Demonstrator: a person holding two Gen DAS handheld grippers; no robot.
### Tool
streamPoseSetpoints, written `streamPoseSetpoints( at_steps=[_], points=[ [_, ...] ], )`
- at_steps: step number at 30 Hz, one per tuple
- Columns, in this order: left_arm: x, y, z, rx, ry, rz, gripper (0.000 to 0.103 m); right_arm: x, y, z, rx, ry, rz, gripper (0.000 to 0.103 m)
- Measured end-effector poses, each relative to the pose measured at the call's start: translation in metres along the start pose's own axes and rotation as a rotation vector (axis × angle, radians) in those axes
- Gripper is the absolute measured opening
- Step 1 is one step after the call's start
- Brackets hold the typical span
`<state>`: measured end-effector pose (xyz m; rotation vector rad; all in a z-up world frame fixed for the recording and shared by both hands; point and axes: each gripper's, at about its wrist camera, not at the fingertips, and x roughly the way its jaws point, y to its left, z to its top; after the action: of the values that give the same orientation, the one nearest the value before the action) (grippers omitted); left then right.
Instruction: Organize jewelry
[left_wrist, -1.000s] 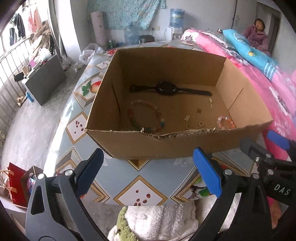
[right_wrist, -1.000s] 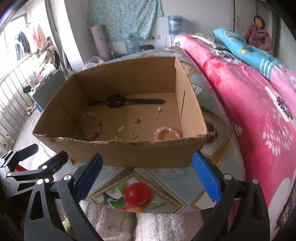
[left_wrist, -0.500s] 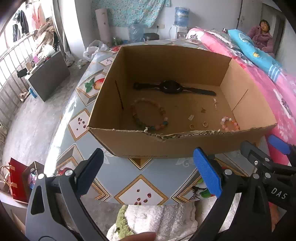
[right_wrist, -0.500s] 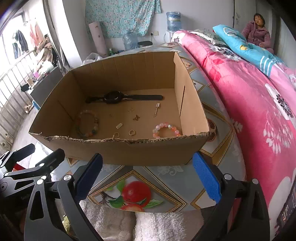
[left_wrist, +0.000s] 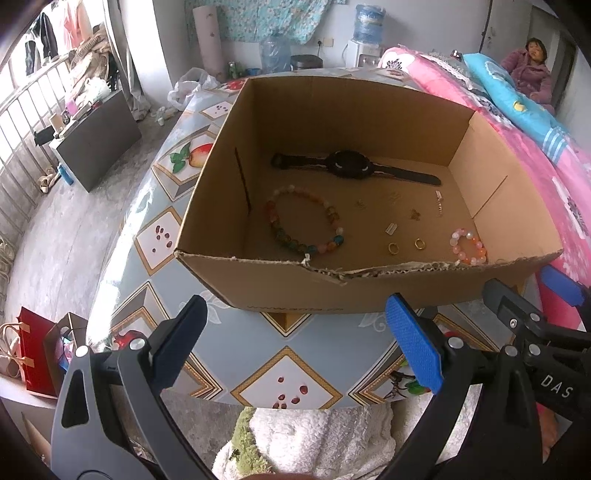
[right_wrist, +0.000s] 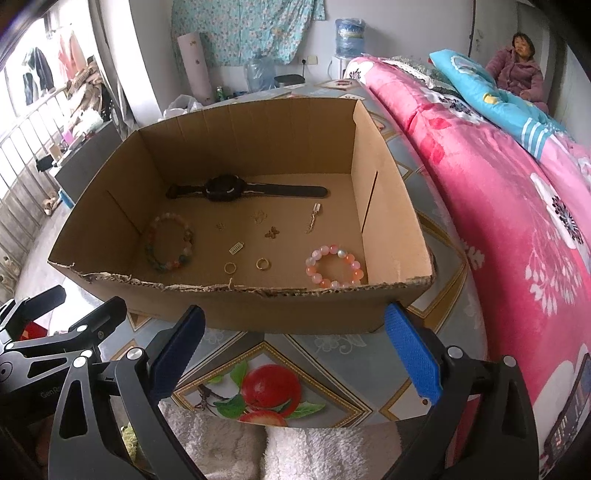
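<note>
While both tools hang short of the cardboard box (left_wrist: 369, 291), they have risen and tipped forward since a second ago, so more of the box floor shows now in both wrist views. The left gripper (left_wrist: 295, 339) has its blue fingers (left_wrist: 413, 347) spread wide apart with nothing between them, over the patterned desk (left_wrist: 280, 354) just before the box's torn near wall. The right gripper (right_wrist: 291, 343) is the same: fingers (right_wrist: 413, 354) wide apart, empty, hovering near that same wall. Neither has crossed the rim.

All the jewelry lies on the box floor, unmoved from the earlier pictures. A black watch (right_wrist: 225, 189) stretches flat along the far side. A large multicoloured bead bracelet (left_wrist: 303, 221) sits toward the left wall; a smaller pink bead bracelet (right_wrist: 334, 266) lies in the near right corner, close to the front wall. Two gold rings (right_wrist: 263, 263) rest side by side between the bracelets, apart from each other. Small charms (right_wrist: 272, 232) and a thin silver piece (right_wrist: 313, 218) are scattered in the middle.

A pink quilt on the bed (right_wrist: 517, 206) runs along the right of the desk, and a person (right_wrist: 517, 70) sits at its far end.
</note>
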<state>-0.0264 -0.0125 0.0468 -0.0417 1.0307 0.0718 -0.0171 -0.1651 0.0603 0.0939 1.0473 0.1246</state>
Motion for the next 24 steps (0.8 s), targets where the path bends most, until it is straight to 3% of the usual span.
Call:
streamPoseSetpoints(
  at_steps=[24],
  points=[
    [0.0087, -0.0053, 0.0019, 0.002, 0.026, -0.014, 0.094, 0.0018, -0.0021, 0.0016, 0.009, 0.017, -0.016, 0.095]
  ],
)
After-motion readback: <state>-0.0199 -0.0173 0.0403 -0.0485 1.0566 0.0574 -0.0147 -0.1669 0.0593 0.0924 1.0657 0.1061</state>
